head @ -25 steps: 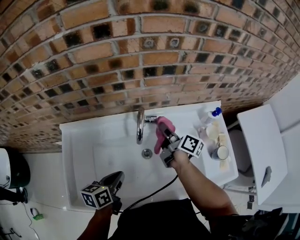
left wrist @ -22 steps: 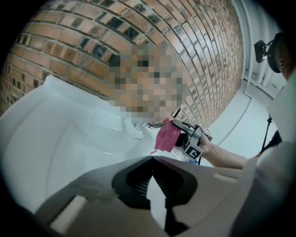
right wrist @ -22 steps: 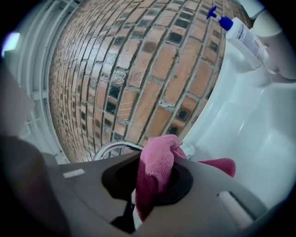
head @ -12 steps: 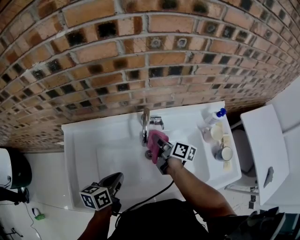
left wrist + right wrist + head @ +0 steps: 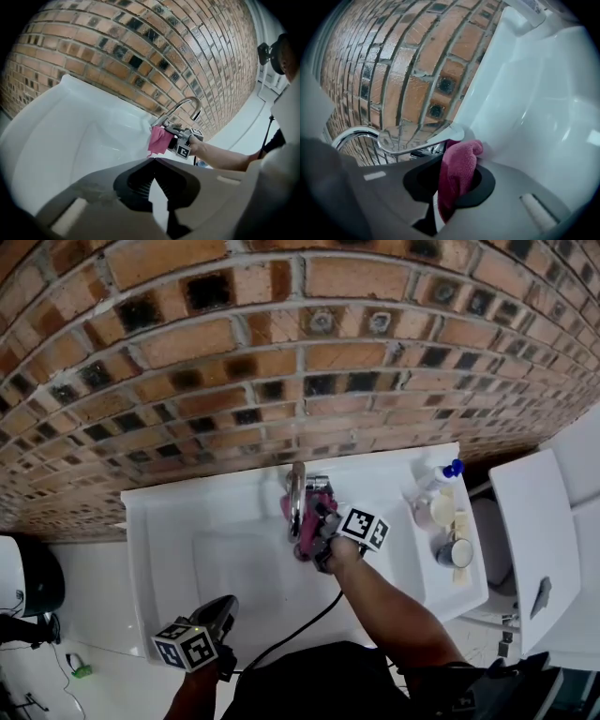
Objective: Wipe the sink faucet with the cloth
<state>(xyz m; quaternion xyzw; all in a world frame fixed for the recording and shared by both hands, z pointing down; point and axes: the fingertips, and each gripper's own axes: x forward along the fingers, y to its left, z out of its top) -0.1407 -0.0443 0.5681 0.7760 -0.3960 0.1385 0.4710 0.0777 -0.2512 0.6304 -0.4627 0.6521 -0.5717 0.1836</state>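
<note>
Right gripper [image 5: 317,529] is clamped on the pink cloth [image 5: 302,534], which lies against the chrome faucet [image 5: 296,486] at the back rim of the white sink [image 5: 169,531], centre of the head view. Left gripper [image 5: 223,613] is at lower left of the frame, by the sink's front edge and well apart from the faucet. Its jaws are together with nothing between them.

Grey left gripper [image 5: 226,606], grey right gripper [image 5: 317,526] (black cable [image 5: 292,628] attached).
</note>
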